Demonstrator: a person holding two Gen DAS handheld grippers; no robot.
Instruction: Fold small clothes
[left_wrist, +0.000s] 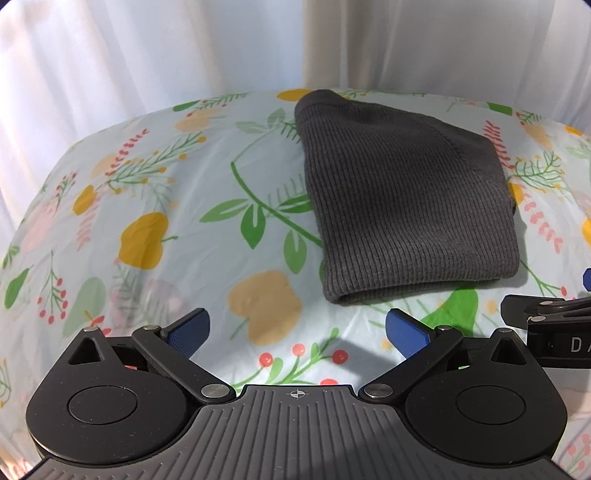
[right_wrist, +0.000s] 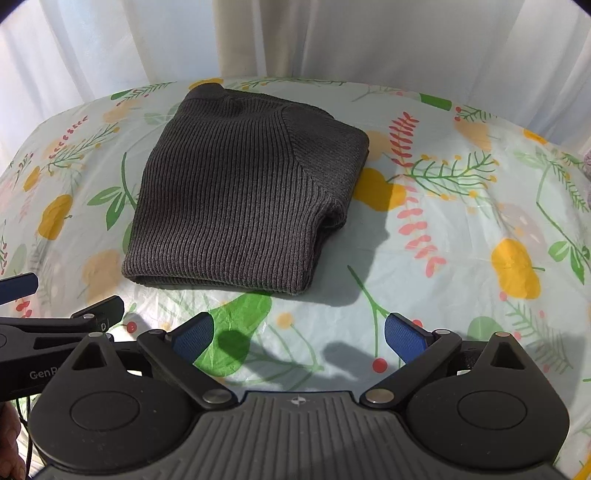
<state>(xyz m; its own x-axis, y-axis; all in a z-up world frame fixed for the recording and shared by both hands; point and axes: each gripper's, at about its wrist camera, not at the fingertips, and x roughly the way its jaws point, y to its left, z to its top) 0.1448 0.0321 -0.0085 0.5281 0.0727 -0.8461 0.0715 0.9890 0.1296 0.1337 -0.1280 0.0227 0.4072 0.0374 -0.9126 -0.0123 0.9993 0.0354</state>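
A dark grey ribbed knit garment (left_wrist: 402, 199) lies folded into a compact block on the floral tablecloth (left_wrist: 155, 206); the right wrist view shows the same garment (right_wrist: 240, 192) with a sleeve tucked along its right side. My left gripper (left_wrist: 297, 332) is open, empty, and hovers a short way in front of the garment's near left corner. My right gripper (right_wrist: 299, 336) is also open and empty, just in front of the garment's near edge. Each gripper shows at the edge of the other's view: the right gripper (left_wrist: 546, 314) and the left gripper (right_wrist: 55, 325).
The tablecloth (right_wrist: 461, 229) is pale blue with yellow fruit, green leaves and red berries. White curtains (left_wrist: 184, 55) hang close behind the table's far edge. Bare cloth lies left of the garment and to its right (right_wrist: 480, 184).
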